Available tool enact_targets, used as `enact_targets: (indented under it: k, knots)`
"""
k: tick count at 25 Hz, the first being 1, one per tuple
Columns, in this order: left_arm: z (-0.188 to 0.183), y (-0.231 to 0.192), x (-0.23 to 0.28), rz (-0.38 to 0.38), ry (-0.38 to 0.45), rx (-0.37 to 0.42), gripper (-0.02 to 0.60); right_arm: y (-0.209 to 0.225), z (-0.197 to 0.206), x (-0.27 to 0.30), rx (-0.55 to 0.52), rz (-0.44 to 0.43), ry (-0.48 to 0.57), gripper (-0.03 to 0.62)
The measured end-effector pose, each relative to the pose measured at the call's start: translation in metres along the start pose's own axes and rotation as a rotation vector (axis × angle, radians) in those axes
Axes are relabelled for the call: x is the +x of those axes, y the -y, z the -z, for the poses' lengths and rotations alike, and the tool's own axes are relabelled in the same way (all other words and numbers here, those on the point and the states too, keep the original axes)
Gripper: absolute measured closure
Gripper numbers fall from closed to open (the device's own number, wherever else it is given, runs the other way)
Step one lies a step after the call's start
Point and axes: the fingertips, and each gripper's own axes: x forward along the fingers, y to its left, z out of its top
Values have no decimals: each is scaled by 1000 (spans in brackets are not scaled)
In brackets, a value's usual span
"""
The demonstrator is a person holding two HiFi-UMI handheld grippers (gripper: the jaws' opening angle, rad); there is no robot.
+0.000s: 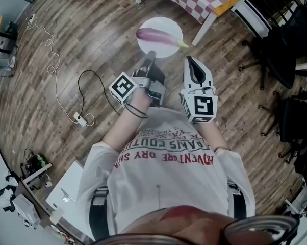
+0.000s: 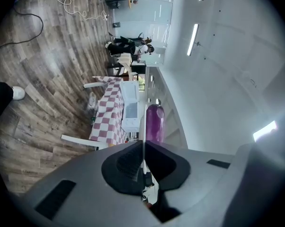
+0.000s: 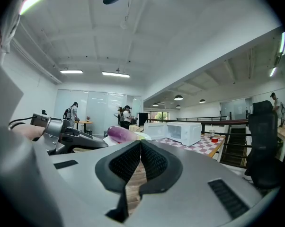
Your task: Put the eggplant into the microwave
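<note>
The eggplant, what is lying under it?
A white plate lies under the eggplant; the left tool grips the plate's near rim. Below is wooden floor. The plate's part beneath the eggplant is covered.

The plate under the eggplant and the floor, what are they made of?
The plate under the eggplant looks like smooth white ceramic, or maybe plastic. It is plain, even white with a thin edge, and I can't tell which. The floor looks like wood planks or wood-look laminate, with long brown-grey boards, grain streaks and a dull finish.
</note>
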Motion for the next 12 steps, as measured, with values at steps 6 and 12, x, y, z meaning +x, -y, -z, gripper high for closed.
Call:
enact_targets:
  k: [6,12]
  knots:
    - [-48,-4,65,12,-49,-23,546,13,-11,77,12,46,13,568]
    - [-124,6,140,20,-104,-21,546,12,-28,175,12,73,2,568]
